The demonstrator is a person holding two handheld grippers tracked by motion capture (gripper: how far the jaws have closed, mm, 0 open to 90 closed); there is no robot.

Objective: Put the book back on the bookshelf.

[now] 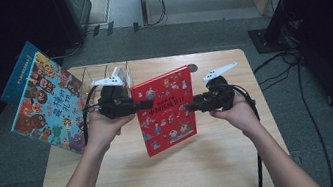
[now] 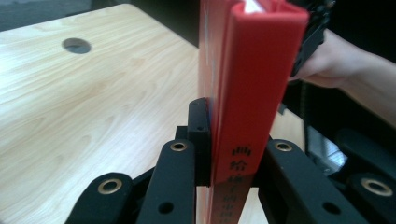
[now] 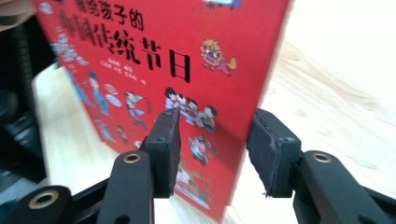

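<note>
A red picture book (image 1: 166,111) with cartoon figures and black characters on its cover hangs upright above the wooden table (image 1: 206,163), between my two grippers. My left gripper (image 1: 143,104) is shut on the book's spine edge; in the left gripper view its pads (image 2: 201,135) press both sides of the red spine (image 2: 252,93). My right gripper (image 1: 191,103) is at the book's opposite edge. In the right gripper view the cover (image 3: 163,70) passes between that gripper's (image 3: 217,154) spread jaws, with a gap beside the right pad (image 3: 271,154), so it is open.
A second book (image 1: 47,104) with a colourful blue cover leans tilted at the table's far left corner, beside a wire rack (image 1: 100,73). A round cable hole (image 1: 193,67) is in the tabletop at the back. Cables (image 1: 299,82) run over the floor at right.
</note>
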